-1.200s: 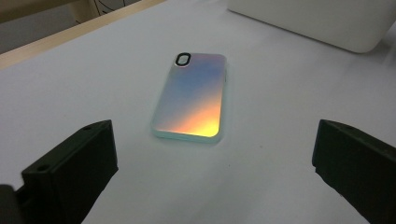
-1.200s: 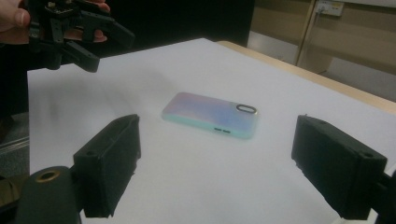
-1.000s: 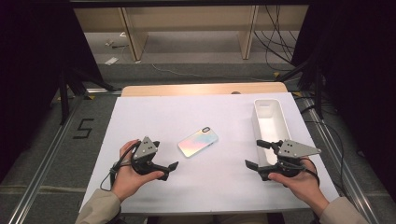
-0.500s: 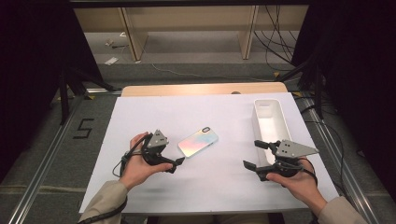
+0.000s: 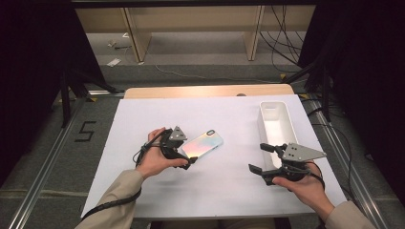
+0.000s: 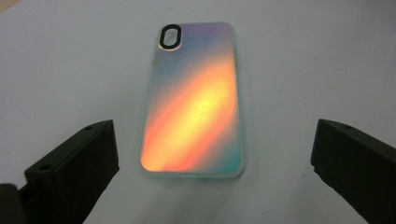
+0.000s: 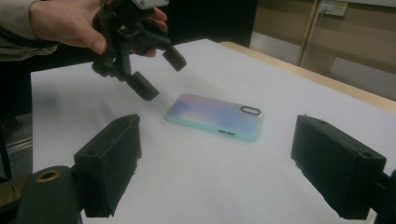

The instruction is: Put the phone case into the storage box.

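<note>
Quick count: one iridescent phone case (image 5: 202, 144), one white bin (image 5: 278, 125), two tongs, left tongs (image 5: 187, 159) and right tongs (image 5: 258, 158), on one table (image 5: 224, 186). Bin looks empty, though it's hard to tell.

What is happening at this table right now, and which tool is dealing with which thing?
A person holds a gripper in each hand over a white table. The left gripper has its jaws open and hangs just above the near end of an iridescent phone case, which lies flat and untouched on the table. The right gripper is open too, held beside a white rectangular bin at the table's right side, holding nothing.
</note>
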